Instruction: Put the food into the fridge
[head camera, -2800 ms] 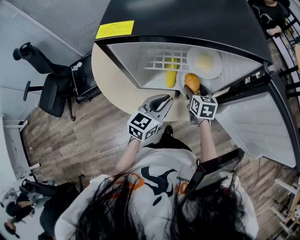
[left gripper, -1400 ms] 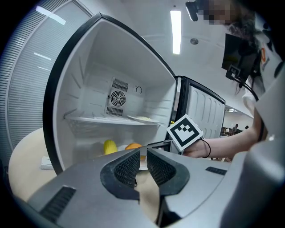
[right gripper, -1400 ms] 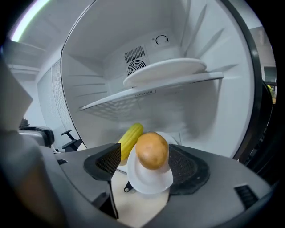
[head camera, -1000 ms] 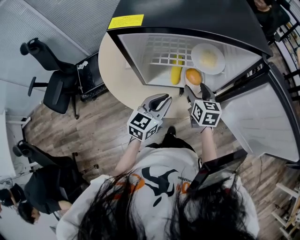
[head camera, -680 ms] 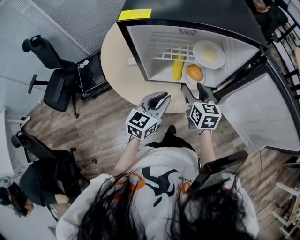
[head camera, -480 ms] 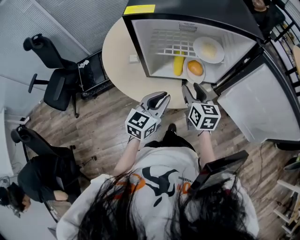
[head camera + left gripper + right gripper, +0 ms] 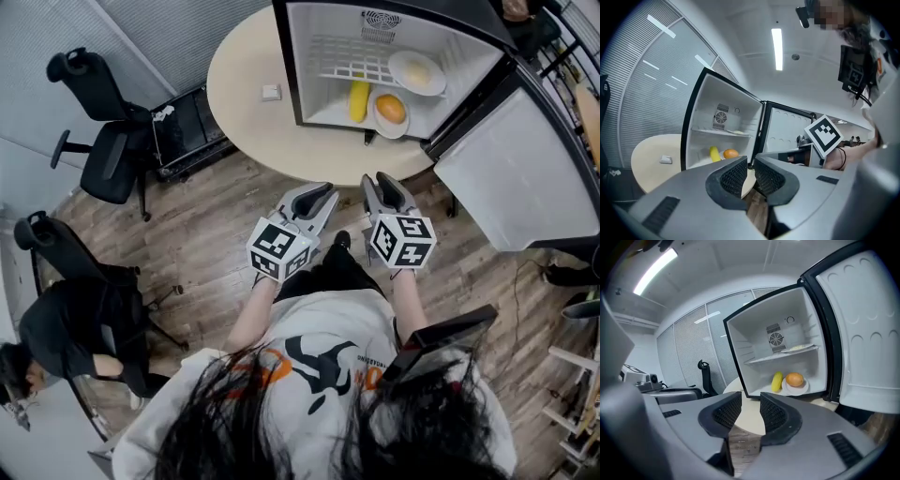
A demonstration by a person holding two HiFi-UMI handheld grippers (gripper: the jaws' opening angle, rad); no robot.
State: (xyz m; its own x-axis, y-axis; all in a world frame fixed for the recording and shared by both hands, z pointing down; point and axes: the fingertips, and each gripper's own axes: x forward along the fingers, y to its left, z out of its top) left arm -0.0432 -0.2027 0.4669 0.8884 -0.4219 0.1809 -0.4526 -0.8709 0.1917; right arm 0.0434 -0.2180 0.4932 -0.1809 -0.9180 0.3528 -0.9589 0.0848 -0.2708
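while orange sits in fridge, left hand-held gripper well apart

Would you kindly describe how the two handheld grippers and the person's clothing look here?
Both the left gripper and right gripper are smooth grey shells tapering to two jaws with dark, grid-textured pads. Each carries a white cube printed with black square markers. The person wears a white top with dark and orange print.

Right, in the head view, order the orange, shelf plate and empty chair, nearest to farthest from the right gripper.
1. Orange, low in the fridge, ahead of the right gripper, whose empty jaws have just been closing.
2. Shelf plate, higher, further back.
3. Empty chair, far left.
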